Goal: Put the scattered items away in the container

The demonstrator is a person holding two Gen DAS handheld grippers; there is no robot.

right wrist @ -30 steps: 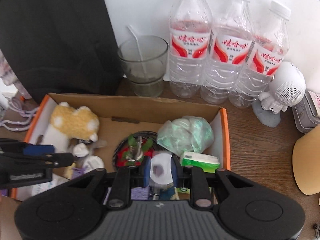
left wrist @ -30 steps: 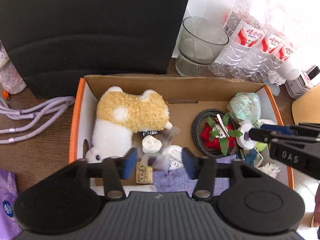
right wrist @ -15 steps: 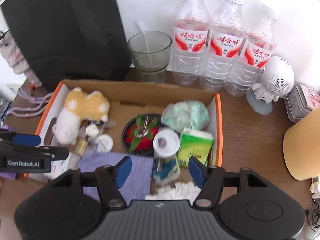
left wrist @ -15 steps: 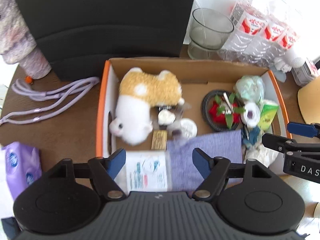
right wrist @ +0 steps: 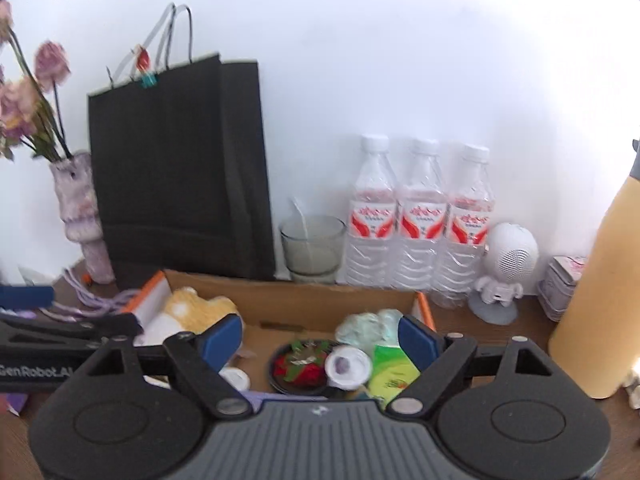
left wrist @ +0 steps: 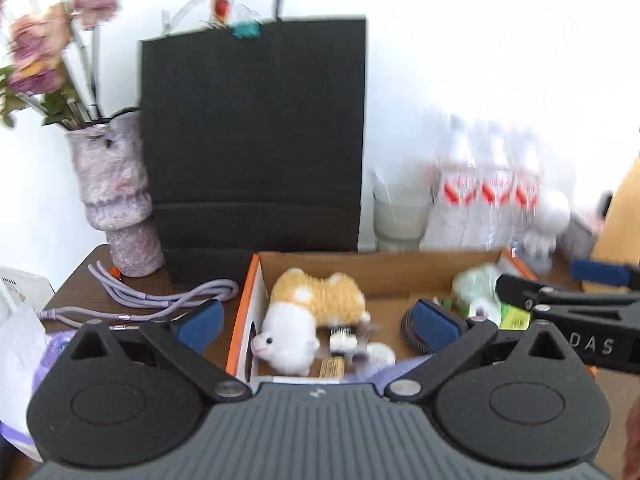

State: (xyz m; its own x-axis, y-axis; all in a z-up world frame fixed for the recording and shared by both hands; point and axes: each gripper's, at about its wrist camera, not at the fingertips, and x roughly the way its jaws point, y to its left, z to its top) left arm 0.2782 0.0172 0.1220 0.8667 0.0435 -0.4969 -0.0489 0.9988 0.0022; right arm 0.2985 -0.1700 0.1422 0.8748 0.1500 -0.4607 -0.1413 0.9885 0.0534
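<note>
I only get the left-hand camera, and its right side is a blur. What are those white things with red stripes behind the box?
Observer: Three water bottles with white caps and red labels, upright in a row against the wall.
Operator: And the pale round blob just past them?
Observer: A small white figure with a round, grilled head. It stands on the table to the right of the bottles, outside the cardboard box.
Operator: Is anything being held on that side?
Observer: No. The right gripper has its jaws opening with nothing between them, above the box's contents.
</note>
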